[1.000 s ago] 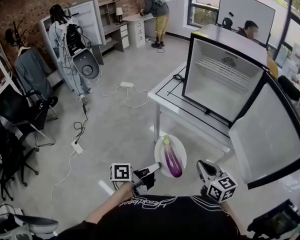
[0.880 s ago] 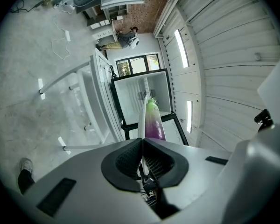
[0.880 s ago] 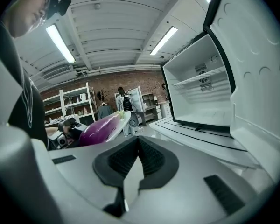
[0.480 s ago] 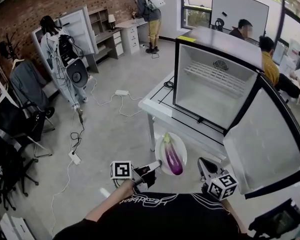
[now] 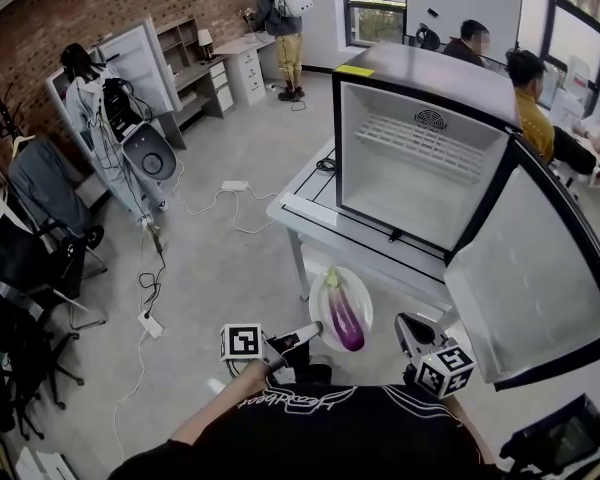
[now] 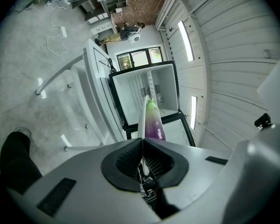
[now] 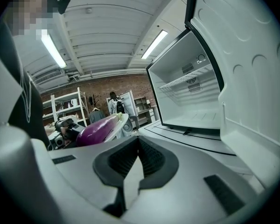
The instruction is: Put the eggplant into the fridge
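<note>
Head view, bottom centre: 1 line of pale script lettering on the black shirt, upside down to the camera, not legible.

Left cube on the left gripper and right cube on the right gripper: black-and-white square code markers, no letters or digits.

Yellow sticker on the fridge top, upper centre: print not resolvable.

Both gripper views: 0 readable texts.

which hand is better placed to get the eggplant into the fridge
Left, probably: the left hand-held gripper is shut on the plate carrying the eggplant, facing the open fridge. The right hand-held gripper is shut and empty.
</note>
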The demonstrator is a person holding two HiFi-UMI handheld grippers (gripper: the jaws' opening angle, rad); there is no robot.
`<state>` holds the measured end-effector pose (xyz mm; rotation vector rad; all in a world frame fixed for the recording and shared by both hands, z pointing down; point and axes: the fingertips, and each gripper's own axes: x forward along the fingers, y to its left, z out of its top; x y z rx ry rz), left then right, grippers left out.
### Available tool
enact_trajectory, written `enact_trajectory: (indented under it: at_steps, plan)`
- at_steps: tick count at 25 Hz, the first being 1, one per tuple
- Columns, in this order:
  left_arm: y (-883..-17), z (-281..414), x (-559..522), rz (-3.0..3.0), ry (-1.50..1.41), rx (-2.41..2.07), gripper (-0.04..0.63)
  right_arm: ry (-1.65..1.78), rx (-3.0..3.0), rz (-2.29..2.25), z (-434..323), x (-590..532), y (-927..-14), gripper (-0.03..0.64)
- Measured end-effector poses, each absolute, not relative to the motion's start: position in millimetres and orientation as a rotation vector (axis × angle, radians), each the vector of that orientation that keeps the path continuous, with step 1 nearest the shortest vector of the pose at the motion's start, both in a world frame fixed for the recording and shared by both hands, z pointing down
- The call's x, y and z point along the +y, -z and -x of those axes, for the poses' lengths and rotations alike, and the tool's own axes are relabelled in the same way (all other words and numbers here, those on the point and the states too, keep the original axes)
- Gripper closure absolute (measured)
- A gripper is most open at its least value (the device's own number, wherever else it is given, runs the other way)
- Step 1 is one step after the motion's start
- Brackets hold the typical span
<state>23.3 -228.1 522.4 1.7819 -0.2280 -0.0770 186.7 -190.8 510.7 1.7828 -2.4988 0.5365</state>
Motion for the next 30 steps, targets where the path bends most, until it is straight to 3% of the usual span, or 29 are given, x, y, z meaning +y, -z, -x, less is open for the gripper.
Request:
enact_trajectory:
  at_steps: [30]
  plan:
    - [-525.7,-141.0,-390.8,-1.798,-0.23,0.019,0.577,-0.657,-2.21,-2.226,-270.7,-291.5,-527.5,0.611]
